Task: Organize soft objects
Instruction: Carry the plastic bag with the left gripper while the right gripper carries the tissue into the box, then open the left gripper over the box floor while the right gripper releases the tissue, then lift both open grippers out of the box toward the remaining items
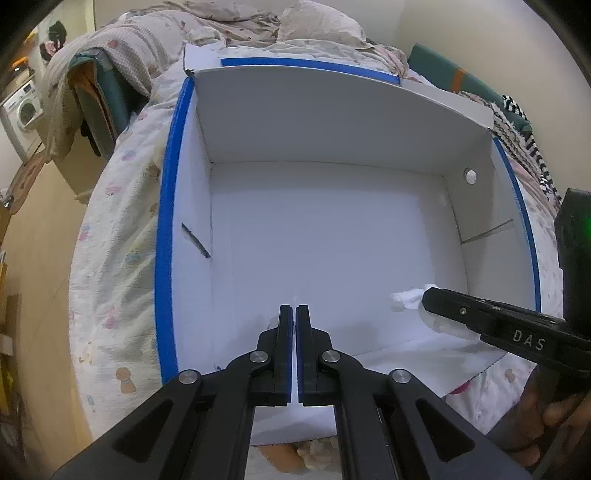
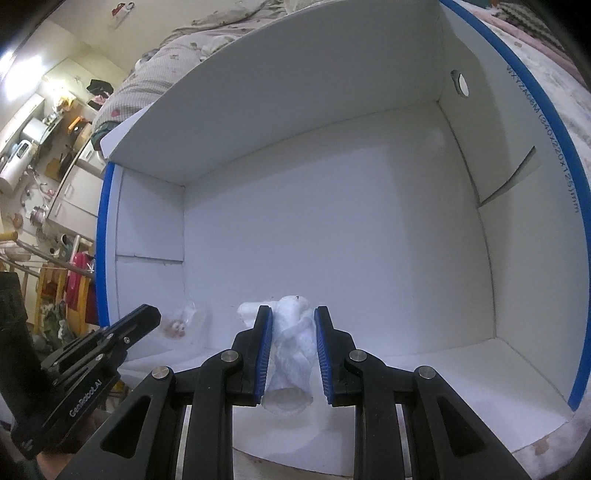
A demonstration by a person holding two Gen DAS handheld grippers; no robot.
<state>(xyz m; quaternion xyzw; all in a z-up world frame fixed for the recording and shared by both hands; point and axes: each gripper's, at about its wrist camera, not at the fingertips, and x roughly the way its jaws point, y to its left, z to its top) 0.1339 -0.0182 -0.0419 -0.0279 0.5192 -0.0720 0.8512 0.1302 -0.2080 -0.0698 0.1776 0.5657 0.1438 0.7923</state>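
Note:
A white cardboard box (image 1: 258,129) with blue-taped edges lies open on the bed; it also fills the right wrist view (image 2: 295,110). My right gripper (image 2: 293,314) is shut on a rolled white cloth (image 2: 291,354) and holds it over the box's front right part. The cloth also shows in the left wrist view (image 1: 406,299), under the right gripper's fingers (image 1: 480,317). My left gripper (image 1: 294,310) is shut with nothing visible between its fingers, over the box's front middle. It appears at the lower left of the right wrist view (image 2: 147,317).
The box sits on a patterned white bed sheet (image 1: 122,258). Crumpled blankets and pillows (image 1: 221,29) lie behind it. A striped black-and-white cloth (image 1: 524,140) lies at the right. A washing machine (image 1: 22,110) stands at the far left.

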